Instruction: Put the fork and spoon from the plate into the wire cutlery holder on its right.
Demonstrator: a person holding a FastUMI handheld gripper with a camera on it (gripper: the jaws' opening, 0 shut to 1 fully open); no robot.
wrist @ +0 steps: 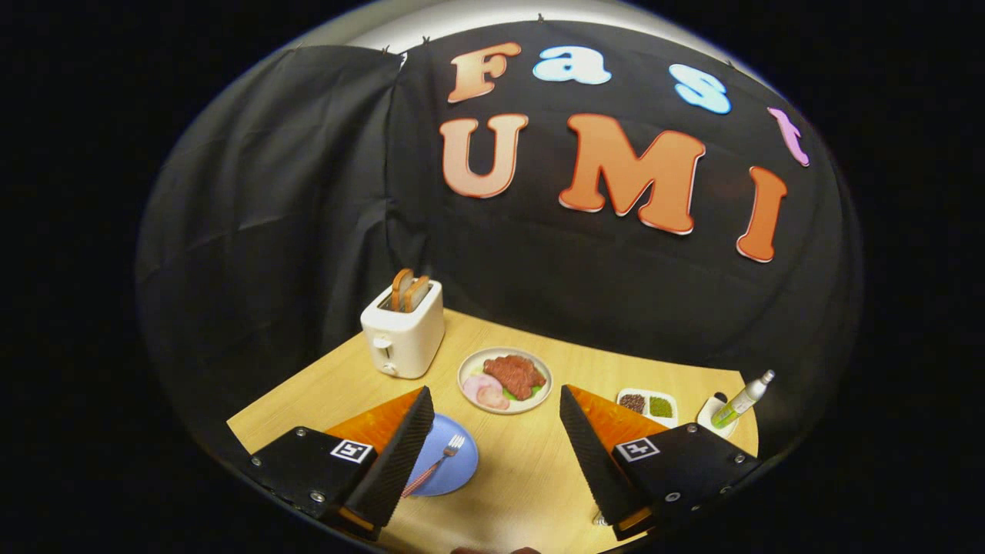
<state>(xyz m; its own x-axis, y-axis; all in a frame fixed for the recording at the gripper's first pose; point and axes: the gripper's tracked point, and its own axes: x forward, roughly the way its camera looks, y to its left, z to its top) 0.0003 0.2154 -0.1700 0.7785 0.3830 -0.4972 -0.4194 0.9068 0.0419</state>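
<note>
— One wooden table (531, 469), that's the biggest thing, with black cloth hung behind it and round the left side. How many things do you count on it?

— One white toaster (404, 332) far left, with two slices of toast (409, 291) standing up out of its slots. One round plate of food (505, 379) just right of it, meat and something pink on it. One blue plate (454, 462) nearer, on the left. One small white tray (649, 405) to the right with two compartments, one dark filling, one green. One bottle (743, 398) leaning in a white holder, far right.

— And the cutlery?

— One fork (439, 464) with a reddish handle lies on the blue plate, tines pointing away toward the food plate. I can't make out a spoon; the left finger covers part of that plate. Something wiry glints low by the right finger, too small to tell what it is.

— What's the gripper (496, 442) doing?

— Held low over the near edge of the table, looking across it. Its two fingers are spread wide apart, nothing between them but bare wood. The left finger (400, 454) overlaps the blue plate's left edge; the fork sits just inside that finger. The right finger (589, 454) stands well apart from the plate, near the little tray.
</note>
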